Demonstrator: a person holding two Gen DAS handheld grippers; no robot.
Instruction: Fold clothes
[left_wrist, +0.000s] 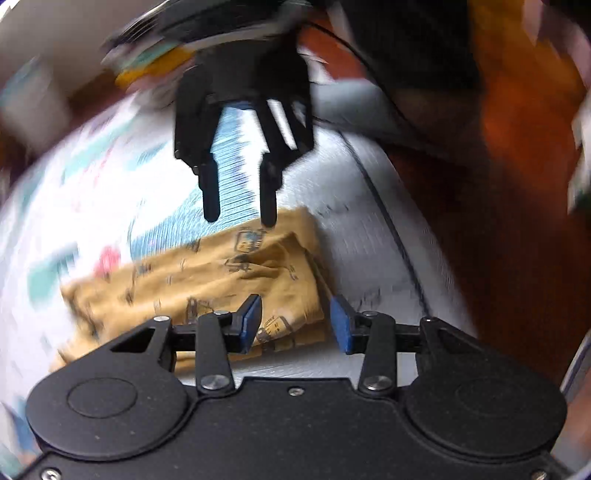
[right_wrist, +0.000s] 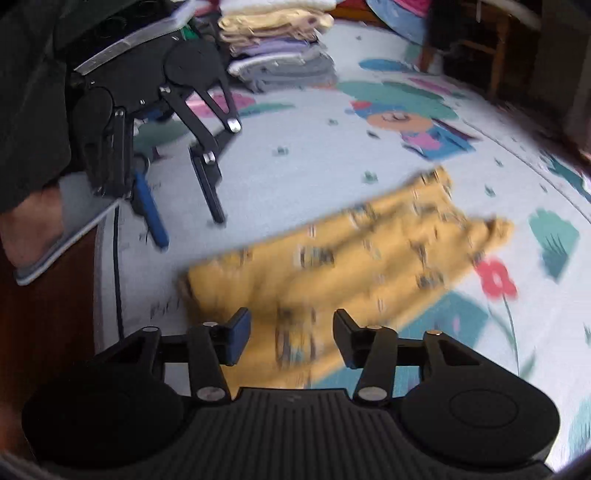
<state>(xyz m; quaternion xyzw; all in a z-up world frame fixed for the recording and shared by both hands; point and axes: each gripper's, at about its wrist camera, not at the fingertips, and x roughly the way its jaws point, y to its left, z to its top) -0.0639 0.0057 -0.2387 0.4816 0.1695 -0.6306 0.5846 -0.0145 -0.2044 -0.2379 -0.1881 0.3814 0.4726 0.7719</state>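
Folded stack (right_wrist: 280, 48) well beyond garment (right_wrist: 369, 258)

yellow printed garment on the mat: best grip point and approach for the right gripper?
Judging from the frames, take the yellow garment at its near end, where the cloth bunches below the right gripper. Come from above, tilted down: it lies flat on the play mat, so only a raised fold gives the pads purchase. Both grippers look empty; the left gripper hangs apart from it.

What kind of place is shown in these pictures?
Probably a room in a home, with the folding done on the floor. A pale play mat with cartoon prints lies on dark wooden flooring, a stack of folded clothes stands on it, and a foot in a grey slipper stands nearby.
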